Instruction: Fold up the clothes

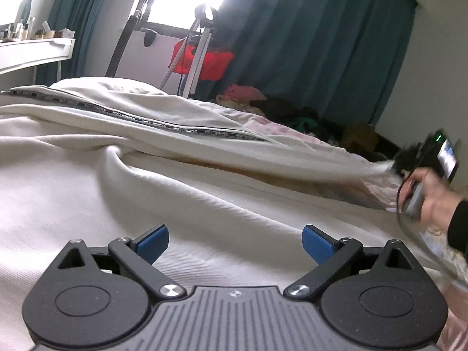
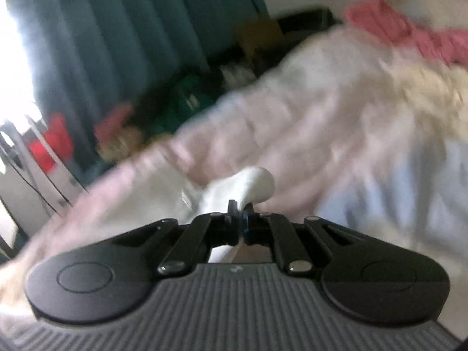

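Cream ribbed bedcover (image 1: 87,193) is being shown rumpled across the whole near surface, backed by teal curtains (image 1: 321,44), a bright window and a white shelf (image 1: 35,49) of bottles. Left wrist view alone is showing the left gripper (image 1: 235,241) hovering over the cover, jaws spread wide and empty, plus a hand (image 1: 433,199) carrying the right gripper (image 2: 238,215). Right wrist view, heavily blurred, is showing those jaws clamped on a bunched corner of the white garment (image 1: 181,117). Garment is being stretched across the bed, black lettered tape along it.
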`<action>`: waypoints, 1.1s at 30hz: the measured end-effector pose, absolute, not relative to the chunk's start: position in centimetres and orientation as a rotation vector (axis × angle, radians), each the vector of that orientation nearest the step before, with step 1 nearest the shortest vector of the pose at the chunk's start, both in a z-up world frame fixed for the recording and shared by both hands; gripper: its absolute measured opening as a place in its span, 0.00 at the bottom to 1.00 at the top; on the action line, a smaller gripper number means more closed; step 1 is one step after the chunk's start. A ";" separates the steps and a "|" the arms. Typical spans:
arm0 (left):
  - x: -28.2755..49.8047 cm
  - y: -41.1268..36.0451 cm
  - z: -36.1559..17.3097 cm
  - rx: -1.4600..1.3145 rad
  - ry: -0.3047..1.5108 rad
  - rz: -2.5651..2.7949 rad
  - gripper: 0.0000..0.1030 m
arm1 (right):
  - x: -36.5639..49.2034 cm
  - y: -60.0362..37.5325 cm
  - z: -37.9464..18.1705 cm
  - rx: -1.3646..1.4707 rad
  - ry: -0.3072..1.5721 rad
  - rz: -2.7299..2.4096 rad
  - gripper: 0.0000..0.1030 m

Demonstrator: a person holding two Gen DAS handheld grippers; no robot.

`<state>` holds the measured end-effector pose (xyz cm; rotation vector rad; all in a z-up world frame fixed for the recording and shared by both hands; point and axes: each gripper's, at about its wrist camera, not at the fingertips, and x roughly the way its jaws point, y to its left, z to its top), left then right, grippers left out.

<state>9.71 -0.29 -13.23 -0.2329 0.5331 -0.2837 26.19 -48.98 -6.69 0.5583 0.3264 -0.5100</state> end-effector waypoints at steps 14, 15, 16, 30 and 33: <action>8.2 -0.8 -10.2 -0.129 0.485 -0.220 0.96 | 22.8 -50.4 -12.2 0.457 0.511 -0.473 0.18; 7.9 -1.0 -9.9 -0.119 0.475 -0.212 0.96 | 22.6 -50.2 -11.7 0.451 0.520 -0.461 0.36; 7.8 -1.0 -9.5 -0.111 0.464 -0.206 0.96 | 22.3 -49.5 -10.9 0.428 0.519 -0.445 0.52; 2.7 -1.0 -5.8 -0.059 0.388 -0.193 0.96 | 7.7 -33.3 1.0 0.307 0.419 -0.001 0.78; 1.1 -0.8 -5.0 -0.066 0.372 -0.208 0.97 | 4.6 -31.3 1.1 0.294 0.410 0.026 0.78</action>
